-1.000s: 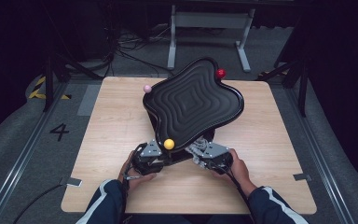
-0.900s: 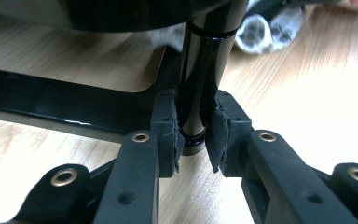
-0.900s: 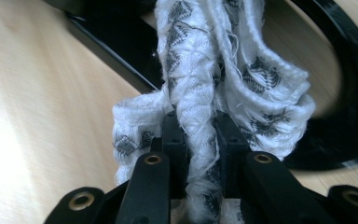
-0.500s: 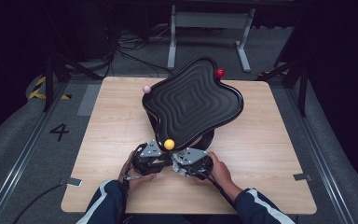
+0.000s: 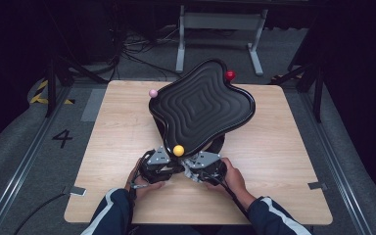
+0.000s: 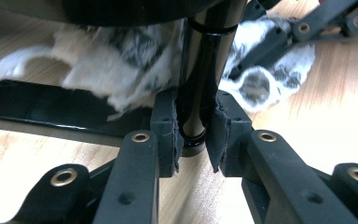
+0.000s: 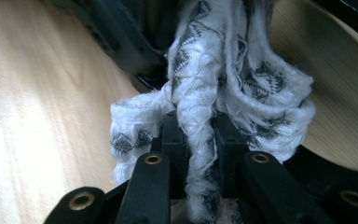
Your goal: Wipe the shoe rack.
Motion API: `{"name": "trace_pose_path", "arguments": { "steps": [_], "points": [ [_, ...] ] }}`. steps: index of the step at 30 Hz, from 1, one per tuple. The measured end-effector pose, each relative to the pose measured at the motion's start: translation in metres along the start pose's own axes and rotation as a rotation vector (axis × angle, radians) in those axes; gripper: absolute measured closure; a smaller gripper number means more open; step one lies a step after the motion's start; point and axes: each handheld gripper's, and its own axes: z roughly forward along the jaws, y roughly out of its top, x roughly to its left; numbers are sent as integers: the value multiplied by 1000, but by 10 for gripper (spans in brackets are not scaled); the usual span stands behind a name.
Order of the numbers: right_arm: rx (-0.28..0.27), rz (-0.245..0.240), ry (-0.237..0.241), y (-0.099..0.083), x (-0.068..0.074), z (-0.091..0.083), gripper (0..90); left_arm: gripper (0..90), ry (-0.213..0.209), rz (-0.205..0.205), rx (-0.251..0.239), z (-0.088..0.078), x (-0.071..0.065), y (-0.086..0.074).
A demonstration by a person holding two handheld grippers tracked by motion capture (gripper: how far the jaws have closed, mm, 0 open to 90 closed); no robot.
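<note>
Tray stand (image 5: 200,105) mid-table (image 5: 284,161), cloth (image 6: 116,65) under it (near side), balls (image 5: 178,150) on its rim

One black tray (image 5: 200,105), three balls — pink (image 5: 152,92), red (image 5: 230,75), yellow (image 5: 178,150) — one patterned cloth (image 7: 223,79), two tongs.

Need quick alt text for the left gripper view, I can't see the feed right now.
The left tool is shut on a glossy black post of the black stand, just above the wooden table. A white patterned cloth lies bunched behind the post.
</note>
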Motion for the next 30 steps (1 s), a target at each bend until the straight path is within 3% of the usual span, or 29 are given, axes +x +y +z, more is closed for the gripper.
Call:
{"name": "trace_pose_path", "arguments": {
  "steps": [10,16,22,30],
  "points": [
    [23,18,-56,-17,-19,-10,784,732,0,-2,-1,0,0,0],
    [23,53,-97,-32,-35,-20,787,732,0,-1,-1,0,0,0],
    [-37,100,-108,-43,-45,-39,792,731,2,-5,-2,0,-1,0],
    [-191,129,-145,-41,-39,-81,793,730,6,-6,-1,0,-1,0]
  ]
}}
